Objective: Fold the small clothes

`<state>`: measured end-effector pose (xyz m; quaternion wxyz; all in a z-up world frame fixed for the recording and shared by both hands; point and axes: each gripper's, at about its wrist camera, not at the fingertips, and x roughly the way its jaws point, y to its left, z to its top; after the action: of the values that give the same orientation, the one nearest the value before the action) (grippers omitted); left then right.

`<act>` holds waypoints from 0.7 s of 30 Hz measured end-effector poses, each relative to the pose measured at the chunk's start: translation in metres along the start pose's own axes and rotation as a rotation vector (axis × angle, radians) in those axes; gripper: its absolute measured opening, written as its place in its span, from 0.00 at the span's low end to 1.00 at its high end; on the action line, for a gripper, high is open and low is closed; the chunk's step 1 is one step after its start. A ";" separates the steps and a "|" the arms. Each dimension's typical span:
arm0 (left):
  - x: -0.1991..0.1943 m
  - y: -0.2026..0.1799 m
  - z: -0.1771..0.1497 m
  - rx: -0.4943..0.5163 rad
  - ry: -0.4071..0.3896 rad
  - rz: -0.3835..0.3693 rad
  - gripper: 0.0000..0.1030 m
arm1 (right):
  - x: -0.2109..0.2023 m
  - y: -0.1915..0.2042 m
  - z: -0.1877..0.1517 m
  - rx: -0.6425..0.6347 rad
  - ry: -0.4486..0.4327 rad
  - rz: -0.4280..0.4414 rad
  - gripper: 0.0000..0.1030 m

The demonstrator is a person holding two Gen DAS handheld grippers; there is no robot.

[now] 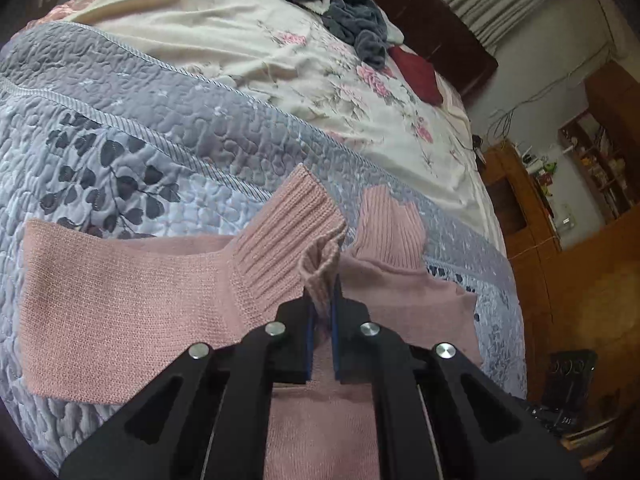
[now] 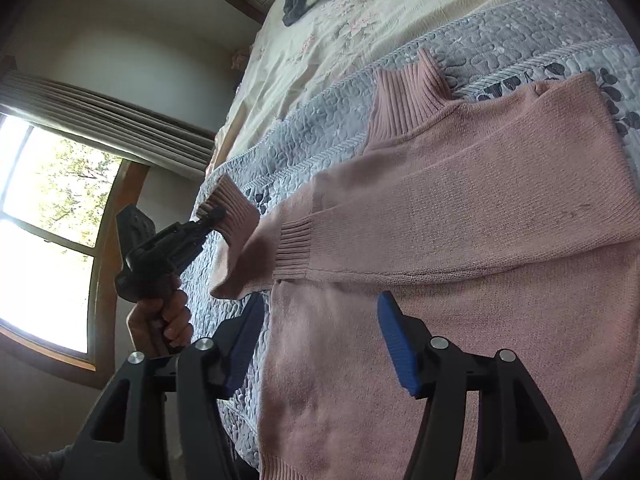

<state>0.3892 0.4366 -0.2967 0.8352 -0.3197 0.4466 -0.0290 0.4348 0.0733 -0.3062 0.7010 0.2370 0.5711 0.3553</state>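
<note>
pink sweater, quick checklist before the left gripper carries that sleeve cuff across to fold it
1. Left gripper shut on the ribbed sleeve cuff: ok.
2. Cuff lifted off the quilted bedspread: ok in the right wrist view.
3. Other sleeve already laid across the pink sweater: ok.
4. Right gripper open, holding nothing, over the sweater body: ok.
5. Sweater body smooth: cannot tell, its far side is out of frame.
6. Grey garment far from the fold: ok.
</note>
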 end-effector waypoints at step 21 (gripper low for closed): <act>-0.018 0.048 -0.123 -0.228 -0.012 -0.165 0.53 | 0.195 -0.025 0.080 0.192 0.284 0.043 0.55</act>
<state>0.2731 0.4188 -0.3590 0.7909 -0.4484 0.4140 -0.0448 0.5372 0.2135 -0.4294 0.5797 0.2625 0.6906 0.3437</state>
